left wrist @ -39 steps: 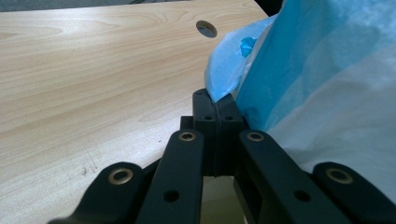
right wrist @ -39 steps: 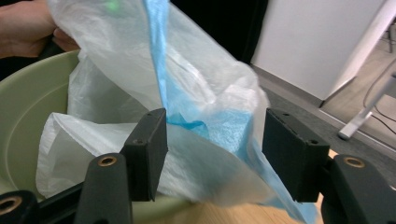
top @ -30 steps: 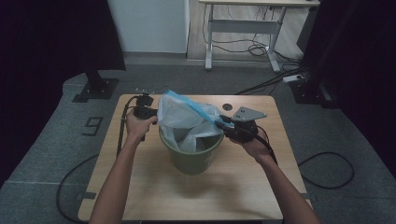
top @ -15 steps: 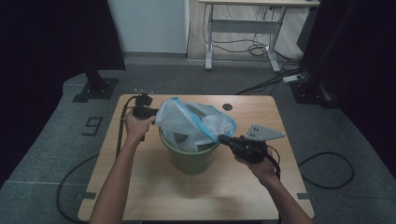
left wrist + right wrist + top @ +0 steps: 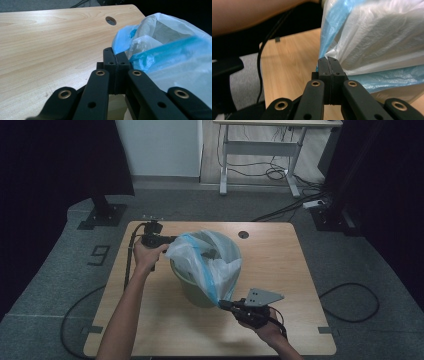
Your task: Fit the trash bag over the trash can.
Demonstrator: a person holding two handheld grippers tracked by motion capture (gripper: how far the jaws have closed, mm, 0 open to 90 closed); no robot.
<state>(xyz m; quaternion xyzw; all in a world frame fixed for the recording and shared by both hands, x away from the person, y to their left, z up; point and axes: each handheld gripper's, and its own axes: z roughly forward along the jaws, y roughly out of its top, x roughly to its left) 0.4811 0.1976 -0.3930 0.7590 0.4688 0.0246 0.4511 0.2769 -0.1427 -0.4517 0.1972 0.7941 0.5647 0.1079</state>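
— What's different from a second ago?

— The right gripper (image 5: 226, 304) has come away from the far right side of the olive-green round plastic bin (image 5: 197, 292) and down toward the bench's near edge, taking the hem of the thin translucent white plastic bag with the blue drawstring band (image 5: 210, 260) with it. A second ago that hem stood up above the bin's mouth; now it is drawn down the bin's near right wall, almost to the light wooden bench top (image 5: 280, 265).

— And the jaws?

— They have just finished closing. In the right gripper view they stand pressed together with a fold of the bag (image 5: 372, 37) pinched at their tips. The left gripper (image 5: 170, 240) has kept its place at the bin's far left rim; in the left gripper view its jaws are also pressed together on the blue band of the bag (image 5: 165, 52).

— Where does that leave the bin?

— Near the middle of the bench, slightly toward the left edge, with the bag draped in and over it. My reading is that the liner's mouth is being stretched over the rim: the near right side looks pulled over, the far left is held up and not yet seated.

— Any risk?

— The film is thin; a hard downward pull might tear it or tip the bin.
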